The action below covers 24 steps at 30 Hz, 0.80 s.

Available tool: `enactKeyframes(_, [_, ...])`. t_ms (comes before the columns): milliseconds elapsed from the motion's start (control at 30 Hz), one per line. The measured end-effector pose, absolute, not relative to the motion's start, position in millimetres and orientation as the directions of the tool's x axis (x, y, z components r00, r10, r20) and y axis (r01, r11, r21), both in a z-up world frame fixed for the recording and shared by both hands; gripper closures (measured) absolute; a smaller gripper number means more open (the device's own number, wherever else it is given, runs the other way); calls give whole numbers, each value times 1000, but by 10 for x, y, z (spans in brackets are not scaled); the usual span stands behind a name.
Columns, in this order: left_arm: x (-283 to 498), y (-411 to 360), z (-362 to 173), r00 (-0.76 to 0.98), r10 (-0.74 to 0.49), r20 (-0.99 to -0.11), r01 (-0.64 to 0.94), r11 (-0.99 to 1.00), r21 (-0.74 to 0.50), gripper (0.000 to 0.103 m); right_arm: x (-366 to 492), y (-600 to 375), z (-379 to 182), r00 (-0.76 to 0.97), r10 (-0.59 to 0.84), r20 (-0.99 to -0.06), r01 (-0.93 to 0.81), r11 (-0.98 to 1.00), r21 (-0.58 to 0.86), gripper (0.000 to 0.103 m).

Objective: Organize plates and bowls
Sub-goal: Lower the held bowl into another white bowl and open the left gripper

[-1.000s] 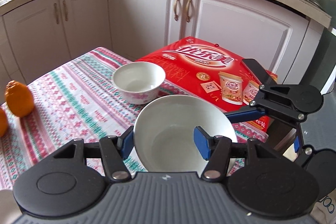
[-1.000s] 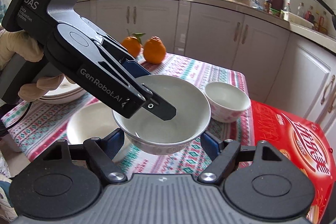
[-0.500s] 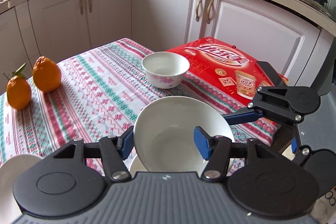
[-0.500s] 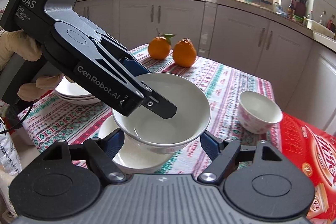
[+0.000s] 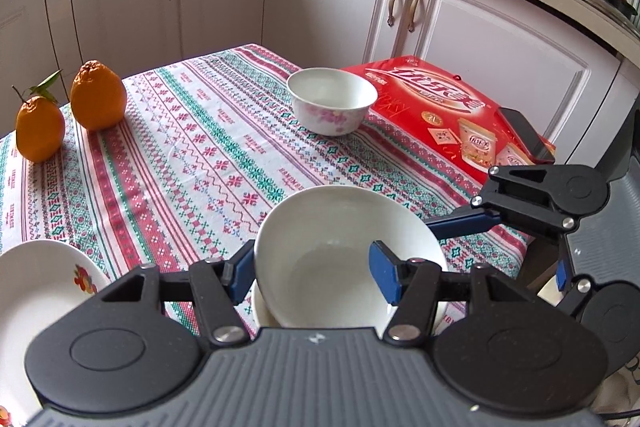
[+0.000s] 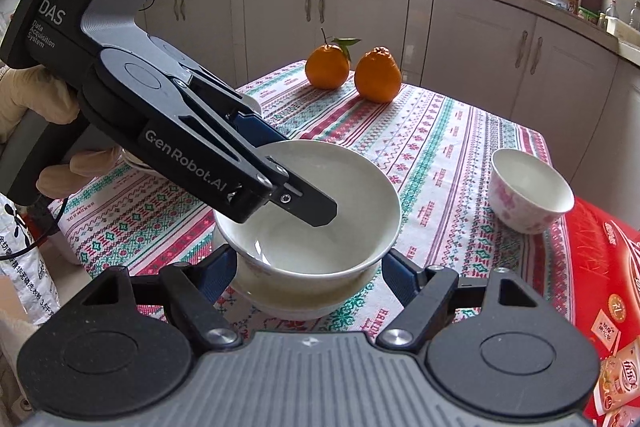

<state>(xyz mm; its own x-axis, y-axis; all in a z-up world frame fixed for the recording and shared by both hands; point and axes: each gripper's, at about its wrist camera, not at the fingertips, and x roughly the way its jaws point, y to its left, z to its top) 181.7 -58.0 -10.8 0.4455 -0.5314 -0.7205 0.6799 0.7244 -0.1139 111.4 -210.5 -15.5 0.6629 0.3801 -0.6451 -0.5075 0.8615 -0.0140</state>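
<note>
Over the bench (image 6: 460, 155), left hand-held gripper (image 6: 280, 187) clamps the fragile, slippery bowl (image 6: 320, 211) by its rim; right hand-held gripper (image 6: 308, 267) stands apart around it.

White bowl (image 6: 320, 211) carried down over lower bowl (image 6: 288, 301) (nearly nested), plate (image 5: 36, 303) entering view

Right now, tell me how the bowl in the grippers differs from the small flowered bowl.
The held bowl is wide, shallow and plain white; the flowered bowl is smaller, deeper and pink-patterned outside. The held bowl tilts, its rim pinched by the left gripper, just above another bowl; the flowered bowl stands upright alone on the tablecloth. Both are empty.
</note>
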Motion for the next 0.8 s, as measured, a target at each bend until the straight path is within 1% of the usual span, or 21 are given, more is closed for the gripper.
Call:
enactKeyframes(500, [1804, -545, -188, 444, -527, -725, 675, 728, -116, 44, 1131, -2088, -213, 647, 389, -655, -518, 855, -3, 20])
enactKeyframes(633, [1812, -553, -194, 445, -524, -727, 676, 728, -111, 40, 1129, -2093, -217, 647, 392, -654, -516, 856, 2, 19])
enactKeyframes(700, [1821, -548, -206, 442, -524, -728, 675, 729, -114, 37, 1129, -2099, -224, 646, 397, -652, -519, 855, 7, 16])
enactKeyframes(733, [1822, -543, -209, 441, -525, -728, 675, 728, -117, 37, 1121, -2099, -222, 649, 400, -648, -520, 854, 7, 13])
enactKeyframes(800, [1817, -548, -211, 441, -522, -730, 676, 728, -112, 36, 1106, -2108, -200, 654, 411, -635, -523, 852, 14, 10])
